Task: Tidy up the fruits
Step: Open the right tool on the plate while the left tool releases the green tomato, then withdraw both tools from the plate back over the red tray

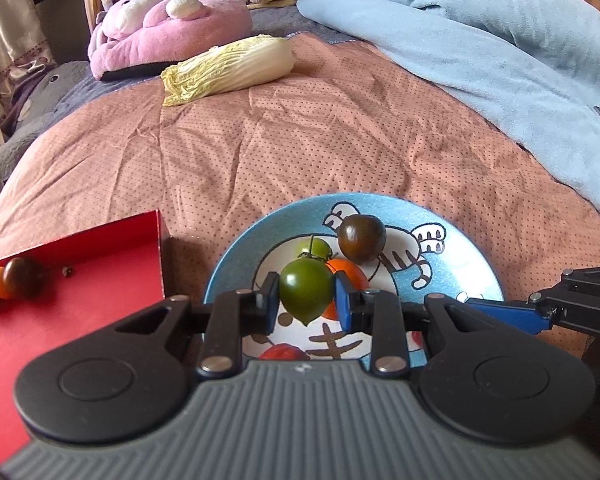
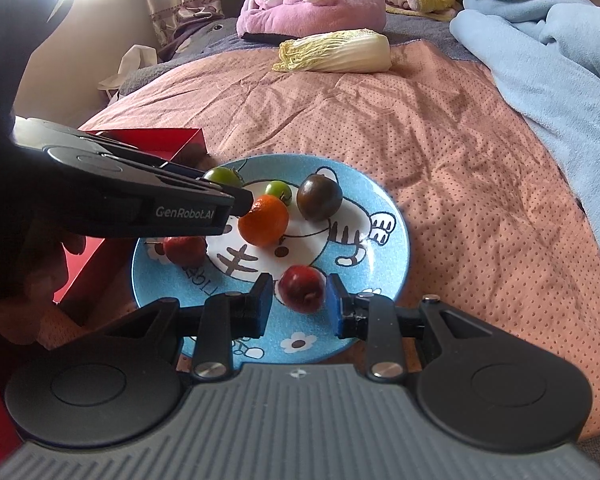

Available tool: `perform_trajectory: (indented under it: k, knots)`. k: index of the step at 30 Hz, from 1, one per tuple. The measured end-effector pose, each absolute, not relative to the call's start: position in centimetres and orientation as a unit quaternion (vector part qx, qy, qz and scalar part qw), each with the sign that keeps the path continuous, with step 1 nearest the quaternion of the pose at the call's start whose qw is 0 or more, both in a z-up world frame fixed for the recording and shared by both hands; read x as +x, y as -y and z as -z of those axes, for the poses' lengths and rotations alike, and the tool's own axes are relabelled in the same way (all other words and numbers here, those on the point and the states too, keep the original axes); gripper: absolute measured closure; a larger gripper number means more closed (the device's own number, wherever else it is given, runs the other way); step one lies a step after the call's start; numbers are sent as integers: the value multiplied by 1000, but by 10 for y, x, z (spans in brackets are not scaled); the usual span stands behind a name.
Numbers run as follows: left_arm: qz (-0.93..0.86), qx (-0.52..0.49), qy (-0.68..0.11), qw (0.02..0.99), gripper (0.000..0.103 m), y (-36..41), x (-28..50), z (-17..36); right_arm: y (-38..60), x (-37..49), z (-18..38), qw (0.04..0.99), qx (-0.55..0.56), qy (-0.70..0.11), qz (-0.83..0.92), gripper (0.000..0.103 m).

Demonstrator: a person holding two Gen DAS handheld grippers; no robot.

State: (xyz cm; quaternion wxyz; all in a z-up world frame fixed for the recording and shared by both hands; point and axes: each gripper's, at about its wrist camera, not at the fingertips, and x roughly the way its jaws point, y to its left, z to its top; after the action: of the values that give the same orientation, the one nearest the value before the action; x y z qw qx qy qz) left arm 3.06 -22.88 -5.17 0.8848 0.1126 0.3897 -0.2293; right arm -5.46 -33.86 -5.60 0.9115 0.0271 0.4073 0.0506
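Left tool (image 1: pixel 307 300): pinching a green tomato (image 1: pixel 306 295) above the plate (image 1: pixel 236 256).
Right tool (image 2: pixel 299 305): spread, its pads either side of a red fruit (image 2: pixel 302 288) at the plate's 6 o'clock, not touching it.
Plate: on the bed, also holding an orange fruit (image 2: pixel 263 220), a dark tomato (image 2: pixel 319 197) and a small green one (image 2: pixel 278 189).
Red tray (image 1: pixel 100 280): at the plate's 9 o'clock, with small fruits (image 1: pixel 8 286) inside.
Cabbage (image 1: pixel 228 70): far off at 12 o'clock.
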Motion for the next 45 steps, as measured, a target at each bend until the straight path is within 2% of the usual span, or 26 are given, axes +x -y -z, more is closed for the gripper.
perform_trajectory:
  k: [11, 14, 15, 17, 18, 23, 45]
  knots:
    - [246, 121, -395, 877, 69, 234, 25, 52, 336, -55, 50, 913, 26, -405, -50, 68]
    - [245, 123, -397, 876, 69, 233, 23, 52, 335, -56, 47, 914, 25, -403, -50, 58]
    - [244, 123, -397, 876, 67, 233, 23, 51, 335, -57, 45, 914, 25, -401, -50, 56]
    - [242, 121, -393, 879, 57, 231, 21, 50, 334, -58, 43, 915, 23, -400, -50, 55]
    - [242, 120, -391, 880, 56, 230, 20, 48, 334, -58, 43, 915, 22, -400, -50, 55]
    - [247, 116, -391, 879, 56, 228, 17, 43, 330, -60, 37, 917, 18, -395, -49, 47]
    - [212, 93, -364, 902, 56, 162, 16, 12, 270, -47, 10, 920, -8, -380, -94, 38]
